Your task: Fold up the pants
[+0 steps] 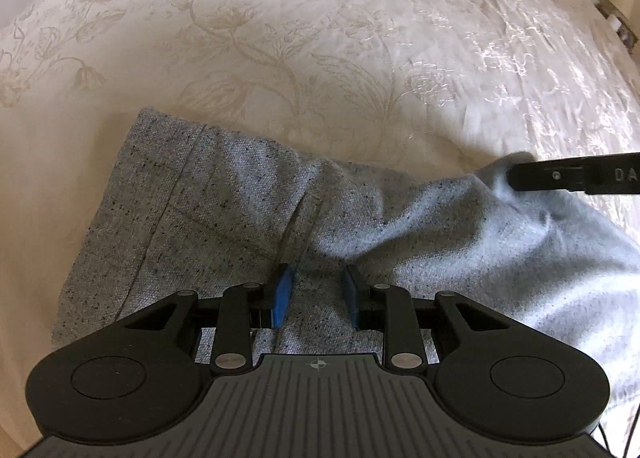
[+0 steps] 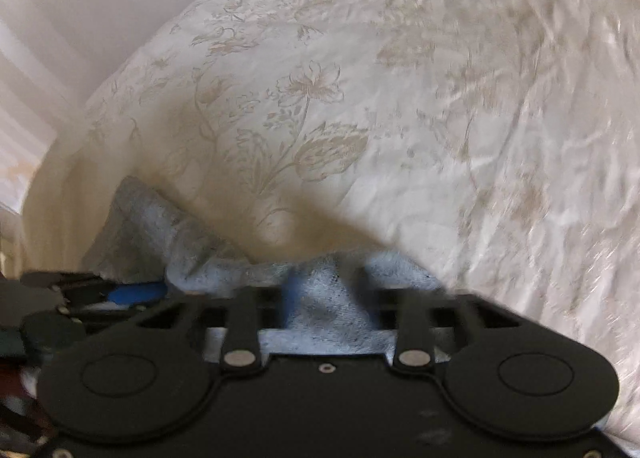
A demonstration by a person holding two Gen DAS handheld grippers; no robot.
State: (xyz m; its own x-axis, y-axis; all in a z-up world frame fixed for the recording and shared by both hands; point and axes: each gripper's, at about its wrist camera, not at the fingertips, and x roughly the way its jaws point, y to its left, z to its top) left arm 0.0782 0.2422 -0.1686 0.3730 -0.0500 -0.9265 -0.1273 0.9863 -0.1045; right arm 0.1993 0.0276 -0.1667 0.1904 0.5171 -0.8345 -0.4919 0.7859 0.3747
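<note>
Grey speckled pants lie on a cream bedspread with a pale woven floral pattern, occupying the near part of the bed in both wrist views. In the left wrist view the fabric runs from a flat, seamed section at lower left, across the middle, and rises to a lifted corner at right. A stitched seam runs diagonally down the left section; a fold or crease line leads toward the left gripper.

Left gripper: blue-padded fingers stand apart, pants fabric visible between them, tips resting on or just above the cloth. Fingers spread, nothing pinched between the pads.

Right gripper, seen from the left wrist view: black finger enters from the right edge, tip at the raised corner of the pants, cloth bunched and pulled up around it. Appears to be gripping that corner.

Right wrist view is motion-blurred. Right gripper shows grey-blue pants cloth filling the space between its fingers, the pads close on either side of the bunch. Clenched on the fabric. More of the pants trails off to the left over the bedspread. The left gripper shows at the left edge, a blue pad visible
</note>
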